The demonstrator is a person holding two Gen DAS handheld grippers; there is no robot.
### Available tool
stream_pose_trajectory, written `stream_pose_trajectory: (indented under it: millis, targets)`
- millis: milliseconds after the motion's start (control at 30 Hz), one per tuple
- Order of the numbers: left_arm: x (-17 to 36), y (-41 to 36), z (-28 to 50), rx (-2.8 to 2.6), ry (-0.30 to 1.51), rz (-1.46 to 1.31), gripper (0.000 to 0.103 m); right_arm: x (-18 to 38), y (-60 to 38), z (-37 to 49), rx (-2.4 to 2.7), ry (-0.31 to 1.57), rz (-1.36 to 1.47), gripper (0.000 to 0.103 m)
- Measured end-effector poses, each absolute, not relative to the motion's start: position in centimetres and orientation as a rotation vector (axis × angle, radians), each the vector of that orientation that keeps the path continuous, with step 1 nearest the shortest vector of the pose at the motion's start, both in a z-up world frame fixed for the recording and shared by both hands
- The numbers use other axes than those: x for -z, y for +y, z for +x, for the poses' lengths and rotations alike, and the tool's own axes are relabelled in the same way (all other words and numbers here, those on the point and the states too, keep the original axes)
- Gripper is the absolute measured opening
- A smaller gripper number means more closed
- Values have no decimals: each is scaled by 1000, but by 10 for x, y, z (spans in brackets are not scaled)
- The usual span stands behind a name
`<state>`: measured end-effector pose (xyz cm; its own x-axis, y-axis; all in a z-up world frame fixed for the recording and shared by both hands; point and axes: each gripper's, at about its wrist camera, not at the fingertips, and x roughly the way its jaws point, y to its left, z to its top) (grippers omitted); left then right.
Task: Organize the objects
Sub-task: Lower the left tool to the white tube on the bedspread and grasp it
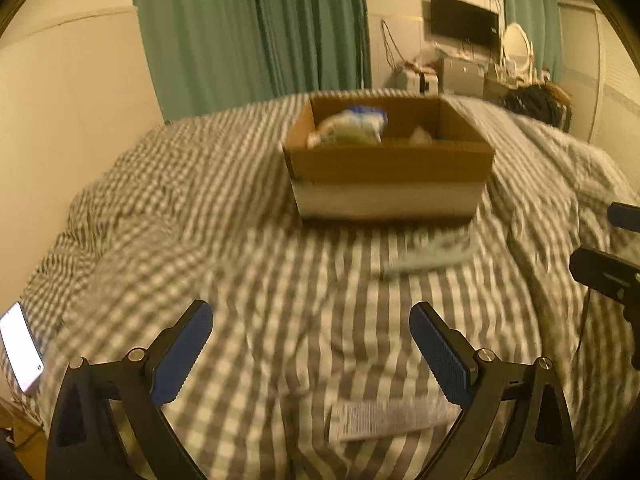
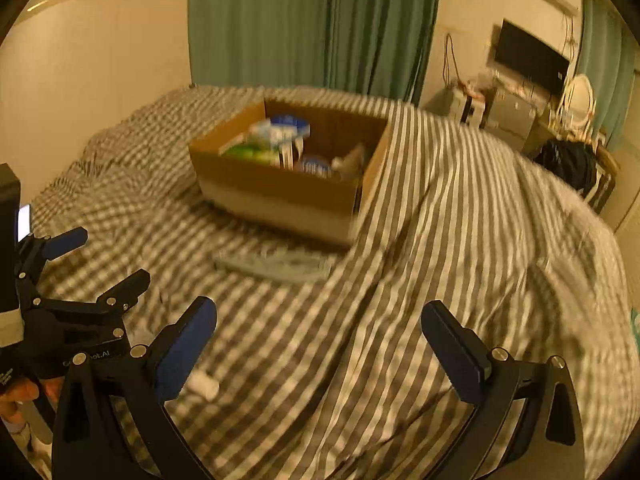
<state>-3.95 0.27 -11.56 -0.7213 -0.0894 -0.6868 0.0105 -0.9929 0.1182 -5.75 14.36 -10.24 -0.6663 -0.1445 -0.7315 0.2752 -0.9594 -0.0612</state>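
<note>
Left claw [image 1: 310, 322]: gaped wide with nothing between its blue pads, hovering low over the bed [image 1: 248, 240].
Paper slip [image 1: 390, 418]: lay flat on the checked cover just below the left claw, print too blurred to read.
Right claw [image 2: 318, 320]: spread wide as well, gripping nothing, above the striped part of the cover.
White wad [image 2: 204, 386]: small and crumpled, on the cover beside the right claw's left finger.
Box [image 1: 390, 160]: open cardboard, sat on the bed beyond both claws, holding several blurred packages, blue, white and green.
Flat grey packet [image 2: 276, 266]: lay on the cover just in front of the box, near its front wall.
Phone [image 1: 20, 346]: screen lit, at the bed's left edge.
Curtain [image 1: 252, 28]: green, hung behind the bed.
Screen [image 1: 464, 20]: dark, on the far wall at right.
</note>
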Motion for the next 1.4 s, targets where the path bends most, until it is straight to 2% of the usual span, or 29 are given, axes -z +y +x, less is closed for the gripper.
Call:
stream_pose_trajectory:
  millis: [267,400,533,600,700,767,800,867,967,1067,1167,1267,1400]
  targets:
    - [162,23,-9,2911,-282,1345,101,126,142,-58,2643,246,1239,103]
    - [172,39,-2,2936,-403,1378,101,129,139,-60,2639,242,1255,103]
    - [174,49,-6,2966,-426,1385,99,134,140,-63,2633,231,1279,103]
    - [176,53,-16,2967,-431,1382,91,136,142,-65,2635,225,1292,103]
    - [181,57,-33,2971,-421,1410,72,139,145,-67,2642,226,1320,103]
    - [182,53,-46,2978,-333,1449,52,141,149,-70,2648,218,1336,103]
    - [182,49,-50,2982,-302,1458,48,142,150,-71,2652,211,1341,103]
    - [178,44,-57,2995,-261,1458,34,142,152,-72,2666,211,1334,103]
    - [170,35,-61,2989,-212,1438,21,140,148,-74,2679,240,1288,103]
    - [162,14,-68,2960,-88,1428,20,139,137,-80,2653,243,1254,103]
    - [154,-11,-80,2922,60,1447,20,139,118,-90,2637,325,1213,103]
    - [149,-32,-92,2872,87,1428,20,146,95,-109,2624,449,1188,103]
    - [145,-51,-108,2833,96,1384,20,160,70,-134,2559,512,1195,102]
